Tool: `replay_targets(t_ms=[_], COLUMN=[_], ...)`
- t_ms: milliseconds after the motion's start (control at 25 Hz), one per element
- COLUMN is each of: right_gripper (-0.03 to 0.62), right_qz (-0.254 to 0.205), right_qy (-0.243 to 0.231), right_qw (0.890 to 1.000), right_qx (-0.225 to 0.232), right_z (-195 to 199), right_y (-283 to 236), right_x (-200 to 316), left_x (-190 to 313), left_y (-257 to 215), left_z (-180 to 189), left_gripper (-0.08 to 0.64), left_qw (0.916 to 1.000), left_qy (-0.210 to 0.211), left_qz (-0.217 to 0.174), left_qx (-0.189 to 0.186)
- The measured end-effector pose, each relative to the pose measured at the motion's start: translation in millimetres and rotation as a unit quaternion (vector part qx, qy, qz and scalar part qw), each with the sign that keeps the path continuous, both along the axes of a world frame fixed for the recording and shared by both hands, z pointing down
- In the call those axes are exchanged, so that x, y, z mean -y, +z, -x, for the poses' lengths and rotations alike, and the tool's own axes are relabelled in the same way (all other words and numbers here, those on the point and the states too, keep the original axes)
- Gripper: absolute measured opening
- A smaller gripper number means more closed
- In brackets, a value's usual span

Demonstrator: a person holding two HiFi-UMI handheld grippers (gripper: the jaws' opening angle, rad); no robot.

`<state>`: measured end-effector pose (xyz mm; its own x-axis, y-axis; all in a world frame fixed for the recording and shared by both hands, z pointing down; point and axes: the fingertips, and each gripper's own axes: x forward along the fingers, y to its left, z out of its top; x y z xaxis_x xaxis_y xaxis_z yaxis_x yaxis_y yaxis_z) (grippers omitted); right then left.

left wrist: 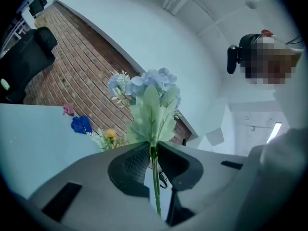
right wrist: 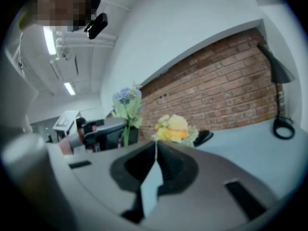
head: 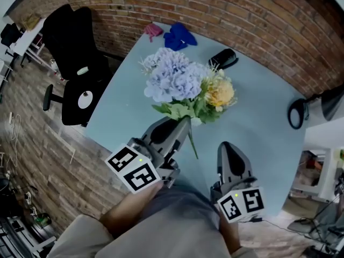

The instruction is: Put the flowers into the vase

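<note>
Fingers (left wrist: pixel 129 165) of left gripper (left wrist: pixel 153 147) pinch flower stem (left wrist: pixel 155 184).

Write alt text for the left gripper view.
The left gripper has its jaws shut on the green stem of a pale blue flower sprig, leaves fanned above them. Behind lie a light blue table, a yellow flower and brickwork.

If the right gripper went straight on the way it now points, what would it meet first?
Most likely the yellow flowers, dead ahead of the shut right gripper in its view; depth is unclear.
</note>
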<state>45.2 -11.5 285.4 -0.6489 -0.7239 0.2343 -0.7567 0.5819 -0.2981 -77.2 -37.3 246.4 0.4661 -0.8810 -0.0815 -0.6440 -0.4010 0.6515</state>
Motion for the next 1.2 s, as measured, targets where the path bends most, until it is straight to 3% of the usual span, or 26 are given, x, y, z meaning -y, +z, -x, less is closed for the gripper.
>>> replay_targets(t_ms=[280,560,1200], right_gripper=[0.025,0.025,0.025], right_qz=[0.002,0.01,0.049], right_qy=[-0.037,-0.051,-0.055], right_qw=[0.999,0.997,0.992], right_qx=[-0.022,-0.057,-0.102], right_z=[27.7,42.9,34.8], right_y=[2.8,10.2,38.6], right_x=[0.6,8.4,28.9], left_x=[8.4,31.0,79.4], left_y=[10.4,33.6,63.7], left_z=[35.5,56.8,65.1], left_gripper=[0.066,0.066,0.066], left_qw=[0.9961,0.9898,0.9815], left_qy=[-0.086,-0.139,-0.188], left_qz=[-0.02,-0.026,-0.036], left_qx=[-0.001,-0.012,-0.011])
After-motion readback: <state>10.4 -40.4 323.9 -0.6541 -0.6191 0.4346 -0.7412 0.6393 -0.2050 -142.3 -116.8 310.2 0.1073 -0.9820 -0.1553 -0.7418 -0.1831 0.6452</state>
